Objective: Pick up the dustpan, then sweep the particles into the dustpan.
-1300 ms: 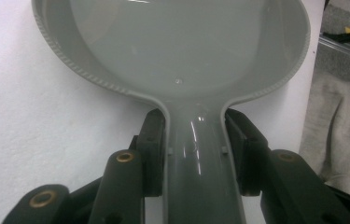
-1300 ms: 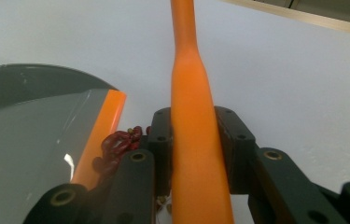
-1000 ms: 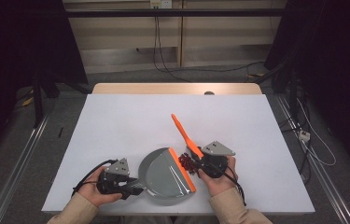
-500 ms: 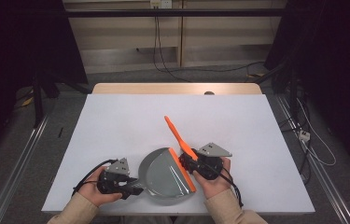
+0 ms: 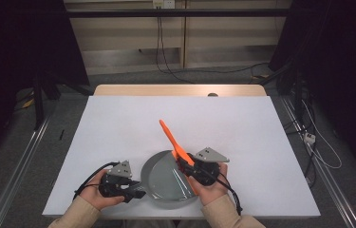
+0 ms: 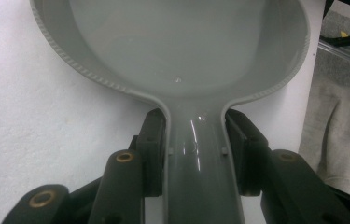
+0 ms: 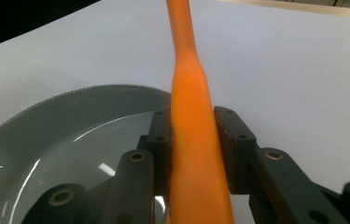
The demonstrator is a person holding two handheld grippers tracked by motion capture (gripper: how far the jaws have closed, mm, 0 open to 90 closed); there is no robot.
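Observation:
A grey round pan (image 5: 166, 183) lies near the table's front edge. Its short handle (image 6: 196, 163) points toward my left gripper (image 5: 136, 191), which is shut on it, pads pressed on both sides (image 6: 196, 144). The pan's bowl (image 6: 177, 42) is bare inside. My right gripper (image 5: 186, 166) hovers over the pan's right rim, shut on the orange handle (image 7: 191, 116) of a spatula-like tool (image 5: 171, 137). That handle slants up and to the far left. The tool's lower end is hidden behind the gripper and hand. The pan (image 7: 70, 135) lies just left of the right gripper (image 7: 191, 135).
The white table top (image 5: 242, 123) stretches behind and to both sides of the pan. A wooden strip (image 5: 180, 90) runs along its far edge. Cables (image 5: 166, 66) lie on the floor beyond, and metal rails (image 5: 19, 166) flank the table.
The orange tool's far tip has swung left, and the right gripper has shifted slightly left over the pan's rim. The tool's orange blade is now hidden. The left gripper and pan stayed put.

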